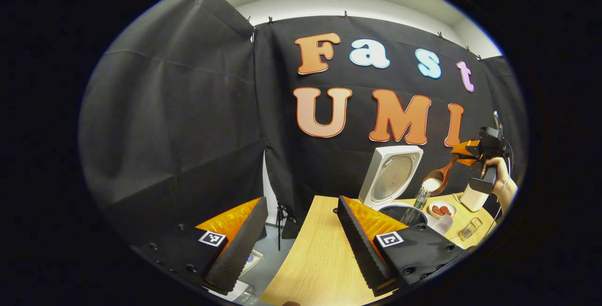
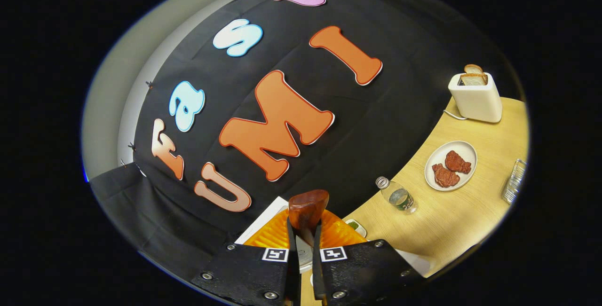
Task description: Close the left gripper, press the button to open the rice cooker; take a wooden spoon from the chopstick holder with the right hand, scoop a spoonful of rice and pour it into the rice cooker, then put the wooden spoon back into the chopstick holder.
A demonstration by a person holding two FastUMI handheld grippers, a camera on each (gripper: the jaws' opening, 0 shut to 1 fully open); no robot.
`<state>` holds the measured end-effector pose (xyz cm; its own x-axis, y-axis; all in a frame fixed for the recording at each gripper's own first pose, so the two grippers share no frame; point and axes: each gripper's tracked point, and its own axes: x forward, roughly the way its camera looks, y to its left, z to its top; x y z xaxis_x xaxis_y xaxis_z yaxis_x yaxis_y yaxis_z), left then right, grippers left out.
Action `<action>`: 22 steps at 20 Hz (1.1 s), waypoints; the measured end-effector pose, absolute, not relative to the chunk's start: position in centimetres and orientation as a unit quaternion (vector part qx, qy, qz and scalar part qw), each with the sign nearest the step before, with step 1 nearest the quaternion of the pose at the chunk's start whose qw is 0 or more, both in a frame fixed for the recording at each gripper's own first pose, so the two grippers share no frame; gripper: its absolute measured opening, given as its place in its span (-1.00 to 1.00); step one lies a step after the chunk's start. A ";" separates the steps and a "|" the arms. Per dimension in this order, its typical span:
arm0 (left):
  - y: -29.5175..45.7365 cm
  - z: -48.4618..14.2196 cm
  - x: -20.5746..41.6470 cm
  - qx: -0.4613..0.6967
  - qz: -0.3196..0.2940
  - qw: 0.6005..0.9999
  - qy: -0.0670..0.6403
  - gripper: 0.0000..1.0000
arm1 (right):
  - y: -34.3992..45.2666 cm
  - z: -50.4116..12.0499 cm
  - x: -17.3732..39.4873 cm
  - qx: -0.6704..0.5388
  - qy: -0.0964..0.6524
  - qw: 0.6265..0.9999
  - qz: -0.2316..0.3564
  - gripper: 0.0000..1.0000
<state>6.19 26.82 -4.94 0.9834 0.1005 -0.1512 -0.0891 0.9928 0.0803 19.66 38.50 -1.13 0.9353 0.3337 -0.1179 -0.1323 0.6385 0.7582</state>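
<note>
The white rice cooker (image 1: 376, 174) stands on the table with its lid up and its dark inner pot (image 1: 400, 213) exposed. Above the pot, the wooden spoon (image 1: 435, 180) is tilted bowl-down with white rice in it. A hand holds my right gripper (image 1: 463, 152), which is shut on the spoon's handle. In the right gripper view the back of the spoon's bowl (image 2: 308, 208) sticks up between the two fingers of the right gripper (image 2: 304, 245). My left gripper (image 1: 301, 245) hangs open over the table's left end with nothing between its fingers.
A white toaster (image 2: 475, 99) with bread stands at the far end of the wooden table (image 2: 451, 221). Nearer the cooker are a plate (image 2: 435, 155) with red meat pieces, a small water bottle (image 2: 397, 196) and a wire holder (image 2: 512, 181).
</note>
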 end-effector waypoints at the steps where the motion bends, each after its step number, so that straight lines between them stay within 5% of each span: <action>1: 26.8 -4.9 6.3 0.036 0.047 0.995 0.078 1.00 | 38.6 -0.9 19.6 0.397 0.121 0.900 0.132 -0.80; 22: 26.9 -5.2 6.8 0.037 0.047 0.995 0.080 0.99 | 42.1 1.1 18.9 0.278 0.085 0.939 0.184 -0.79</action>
